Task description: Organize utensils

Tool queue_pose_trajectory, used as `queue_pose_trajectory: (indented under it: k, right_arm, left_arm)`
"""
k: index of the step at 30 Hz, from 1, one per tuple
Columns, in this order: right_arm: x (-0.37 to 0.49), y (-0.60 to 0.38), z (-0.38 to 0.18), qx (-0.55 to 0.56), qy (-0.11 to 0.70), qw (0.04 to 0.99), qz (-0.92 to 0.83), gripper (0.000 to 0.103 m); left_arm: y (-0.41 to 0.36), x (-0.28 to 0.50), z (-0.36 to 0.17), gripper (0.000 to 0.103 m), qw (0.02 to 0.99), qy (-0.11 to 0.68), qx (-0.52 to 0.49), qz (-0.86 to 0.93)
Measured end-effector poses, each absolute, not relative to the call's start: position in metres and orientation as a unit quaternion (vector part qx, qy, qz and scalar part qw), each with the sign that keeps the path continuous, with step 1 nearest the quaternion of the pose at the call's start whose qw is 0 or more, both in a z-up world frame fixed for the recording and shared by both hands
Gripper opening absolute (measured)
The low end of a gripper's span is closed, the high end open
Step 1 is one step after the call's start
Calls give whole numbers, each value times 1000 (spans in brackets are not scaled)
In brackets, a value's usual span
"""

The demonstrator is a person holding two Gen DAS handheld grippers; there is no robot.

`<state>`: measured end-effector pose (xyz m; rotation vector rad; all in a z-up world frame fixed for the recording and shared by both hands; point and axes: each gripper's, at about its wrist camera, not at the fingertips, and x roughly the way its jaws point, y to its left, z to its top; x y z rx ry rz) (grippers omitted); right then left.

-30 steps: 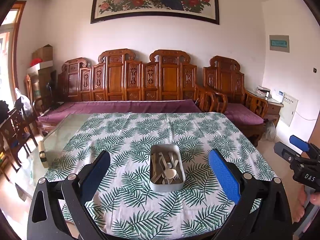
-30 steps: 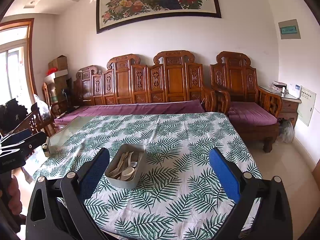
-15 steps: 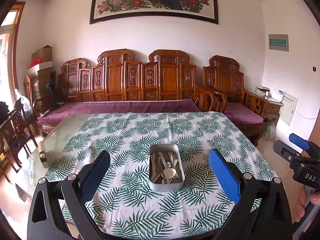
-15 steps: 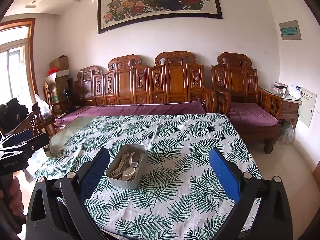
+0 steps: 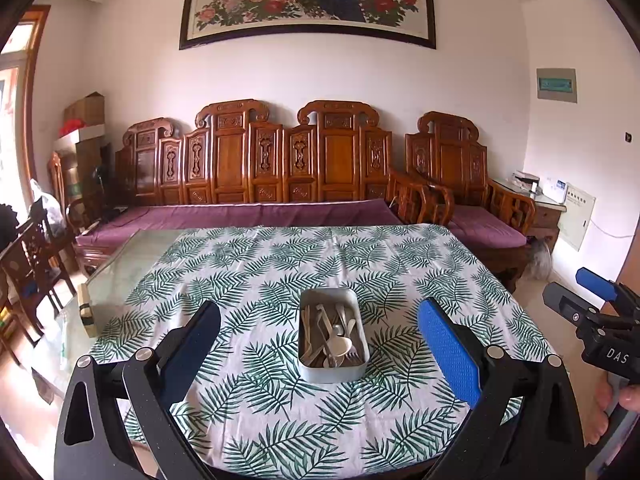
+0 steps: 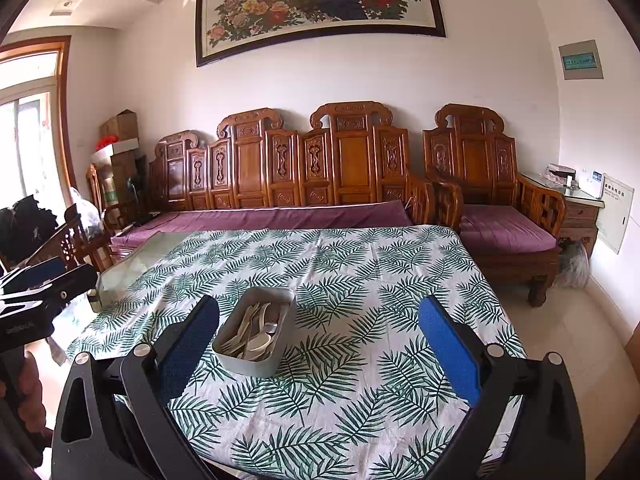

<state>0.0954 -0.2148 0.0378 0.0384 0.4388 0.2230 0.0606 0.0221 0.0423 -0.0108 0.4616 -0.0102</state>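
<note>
A grey metal tin (image 5: 332, 336) holding several pale spoons and forks (image 5: 334, 342) sits on the leaf-print tablecloth (image 5: 256, 264). My left gripper (image 5: 320, 344) is open and empty, held above the near table edge with the tin between its blue pads. In the right wrist view the tin (image 6: 256, 334) lies just right of the left pad; my right gripper (image 6: 320, 344) is open and empty, to the tin's right. The right gripper also shows in the left wrist view (image 5: 600, 320), and the left gripper in the right wrist view (image 6: 36, 296).
A bare glass table strip (image 5: 120, 264) lies left of the cloth, with a small block (image 5: 86, 310) at its edge. A carved wooden bench with purple cushion (image 5: 260, 216) stands behind the table, an armchair (image 5: 472, 200) at right, dark chairs (image 5: 28, 264) at left.
Both grippers have drifted very slightly; the tin sits a touch higher in the views. Nothing was grasped or released.
</note>
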Motion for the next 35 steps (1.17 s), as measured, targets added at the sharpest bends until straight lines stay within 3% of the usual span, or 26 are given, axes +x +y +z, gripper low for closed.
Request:
queue_pose_trajectory:
  k: [35]
  right_arm:
    - [93,-213,37,20,218,969,111,100]
  left_arm:
    - [20,62,39,95,974,228,-1,-7]
